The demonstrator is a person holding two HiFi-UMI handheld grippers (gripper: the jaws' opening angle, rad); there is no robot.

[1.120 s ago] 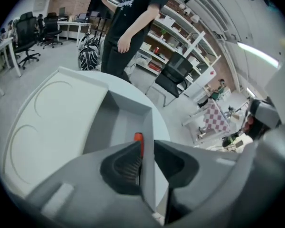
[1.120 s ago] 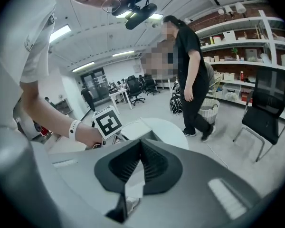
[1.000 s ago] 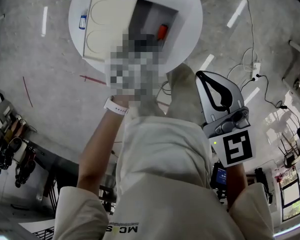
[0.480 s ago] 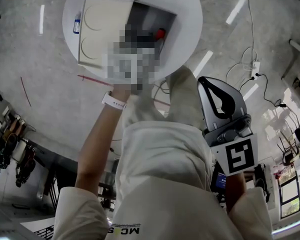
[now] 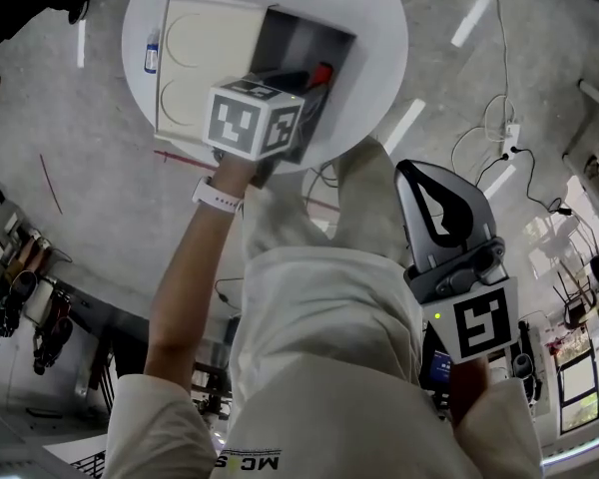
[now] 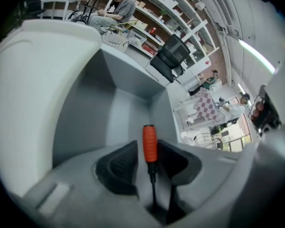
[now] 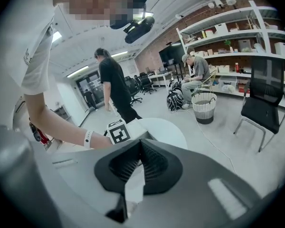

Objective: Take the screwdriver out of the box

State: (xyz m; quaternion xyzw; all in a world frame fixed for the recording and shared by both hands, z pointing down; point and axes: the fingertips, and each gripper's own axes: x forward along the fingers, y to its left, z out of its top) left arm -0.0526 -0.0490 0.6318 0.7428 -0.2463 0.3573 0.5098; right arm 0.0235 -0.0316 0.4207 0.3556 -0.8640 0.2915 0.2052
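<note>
1. As the left gripper (image 6: 148, 148) reaches into the open box (image 5: 309, 30) on the round desk (image 5: 379, 53), its jaws stand wide. One sits on either side of the screwdriver (image 6: 149, 137), and neither presses on it.
2. Seen from that gripper, the screwdriver lies inside the grey box with its orange handle toward 12 o'clock and its dark shaft toward 6 o'clock. From the head view it sits near the box's 3 o'clock wall.
3. The tool looks light and stiff. Its thick handle should give a surer hold than the thin, probably slippery shaft, so closing on the middle of the handle seems best.
4. The right gripper (image 7: 140, 146) hangs at 4 o'clock, well apart from the desk, its jaws closed on nothing.
</note>
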